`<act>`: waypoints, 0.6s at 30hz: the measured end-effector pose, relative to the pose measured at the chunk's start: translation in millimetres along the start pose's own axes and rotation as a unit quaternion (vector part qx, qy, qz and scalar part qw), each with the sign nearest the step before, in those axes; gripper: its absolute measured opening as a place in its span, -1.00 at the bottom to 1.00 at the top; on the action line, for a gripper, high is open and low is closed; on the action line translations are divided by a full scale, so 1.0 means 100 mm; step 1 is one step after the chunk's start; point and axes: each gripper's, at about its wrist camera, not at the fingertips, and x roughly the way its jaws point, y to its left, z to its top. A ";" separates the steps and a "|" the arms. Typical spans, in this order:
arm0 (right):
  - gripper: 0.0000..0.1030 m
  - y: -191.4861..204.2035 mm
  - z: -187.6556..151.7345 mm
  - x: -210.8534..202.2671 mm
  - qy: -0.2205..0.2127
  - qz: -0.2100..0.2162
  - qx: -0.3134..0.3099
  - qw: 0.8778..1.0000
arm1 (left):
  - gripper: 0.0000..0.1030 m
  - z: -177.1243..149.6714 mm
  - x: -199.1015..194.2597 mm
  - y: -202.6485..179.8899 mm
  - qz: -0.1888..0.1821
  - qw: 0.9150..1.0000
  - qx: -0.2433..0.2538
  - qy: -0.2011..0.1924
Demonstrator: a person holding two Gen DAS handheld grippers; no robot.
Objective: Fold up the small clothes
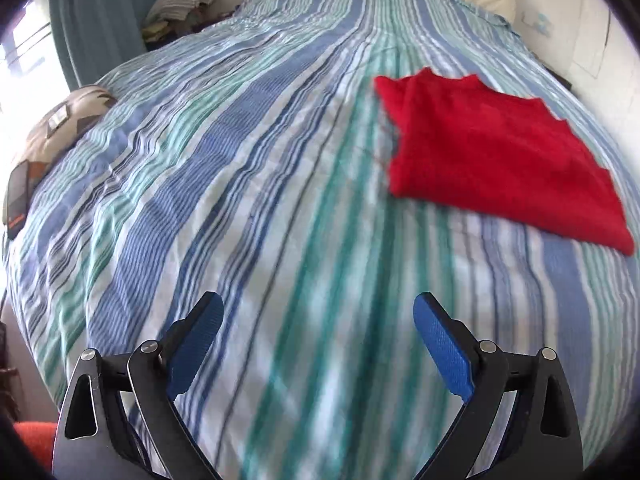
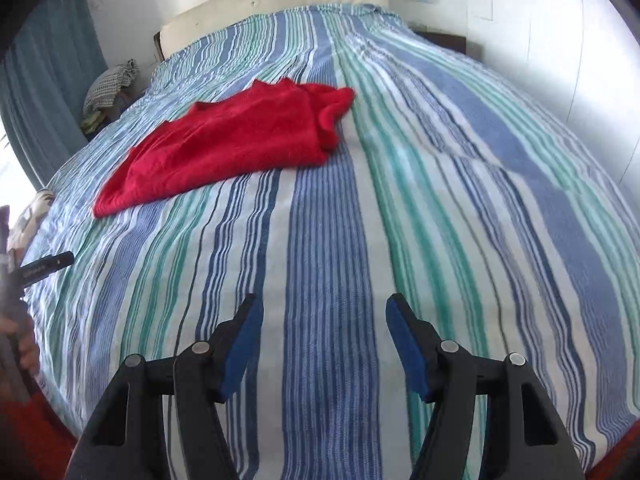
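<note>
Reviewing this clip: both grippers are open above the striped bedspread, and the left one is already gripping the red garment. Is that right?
Not quite. The left gripper holds nothing: in the left wrist view its jaws stand open over bare striped bedspread, and the red garment lies apart from it, further up the bed. The right gripper is open too, as you said.

No readable text, label, brand, number or sign in either view. Black bar (image 2: pixel 48 266) at left edge of right wrist view carries pale lettering, too blurred to read. Dark flat device (image 1: pixel 18 200) at left edge of bed in left wrist view shows small orange mark near lower end, too small to make out. Pale blue smudges on wall (image 1: pixel 540 20) beyond pillow: not legible as writing.
</note>
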 end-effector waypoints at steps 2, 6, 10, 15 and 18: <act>0.25 -0.03 -0.01 0.00 -0.004 -0.013 0.007 1.000 | 1.00 0.06 0.30 0.05 -0.006 1.000 0.014 0.023; 0.25 0.00 -0.10 0.09 0.015 -0.034 0.012 0.999 | 0.99 -0.01 0.41 0.08 -0.029 0.999 0.031 -0.017; 0.28 0.08 -0.15 0.12 0.030 -0.049 0.011 0.998 | 0.99 -0.13 0.33 -0.01 0.000 0.997 0.051 -0.055; 0.33 0.19 -0.16 0.16 0.044 -0.071 -0.003 0.997 | 0.99 -0.12 0.32 0.00 -0.005 0.998 0.047 -0.051; 0.39 0.18 -0.17 0.19 0.048 -0.078 0.015 0.996 | 0.99 -0.07 0.35 0.02 -0.005 0.998 0.047 -0.050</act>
